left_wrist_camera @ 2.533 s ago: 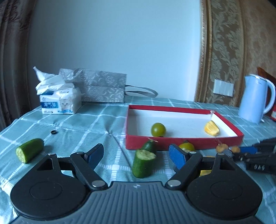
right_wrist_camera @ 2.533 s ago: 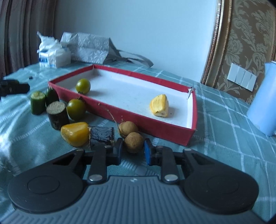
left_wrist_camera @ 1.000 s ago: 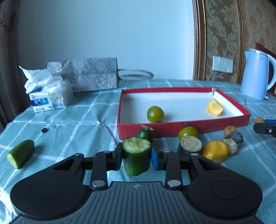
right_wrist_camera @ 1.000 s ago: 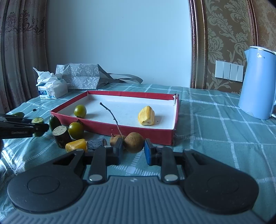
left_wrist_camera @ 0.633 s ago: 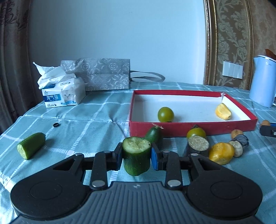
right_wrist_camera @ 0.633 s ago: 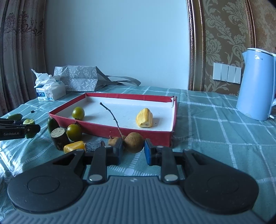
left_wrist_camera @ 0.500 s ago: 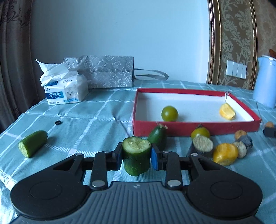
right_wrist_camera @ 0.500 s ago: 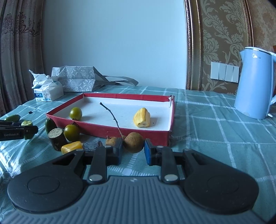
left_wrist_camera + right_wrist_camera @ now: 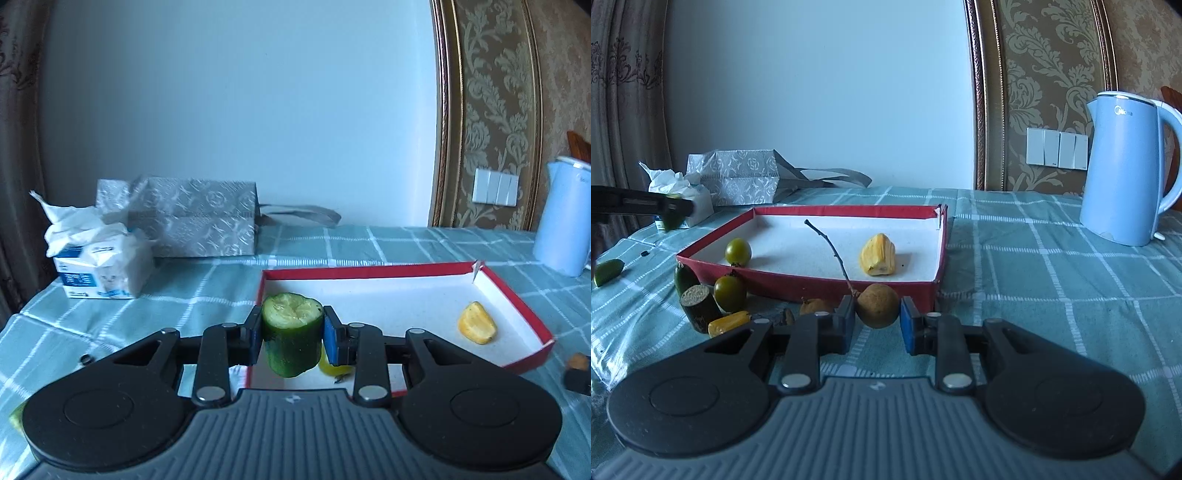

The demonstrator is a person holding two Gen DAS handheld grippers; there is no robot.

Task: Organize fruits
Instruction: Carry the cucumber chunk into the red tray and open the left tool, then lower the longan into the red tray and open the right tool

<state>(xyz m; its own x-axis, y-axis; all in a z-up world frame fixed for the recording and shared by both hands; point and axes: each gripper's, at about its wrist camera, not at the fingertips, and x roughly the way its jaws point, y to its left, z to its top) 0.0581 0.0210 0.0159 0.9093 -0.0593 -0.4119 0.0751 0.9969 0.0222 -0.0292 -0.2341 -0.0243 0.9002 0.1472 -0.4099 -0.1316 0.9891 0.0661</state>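
Note:
My left gripper is shut on a green cucumber chunk and holds it raised over the near left corner of the red tray. The tray holds a yellow jackfruit piece and a green tomato. My right gripper is shut on a brown longan with a long twig, held in front of the tray's near wall. The left gripper shows at the far left of the right wrist view.
Outside the tray lie a green tomato, a dark cut chunk, a yellow piece, another longan and cucumber pieces. A blue kettle stands right. A tissue pack and grey bag stand at the back left.
My left gripper has lifted the cucumber chunk up and forward over the tray's corner. My right gripper, holding the longan, has stayed nearly in place.

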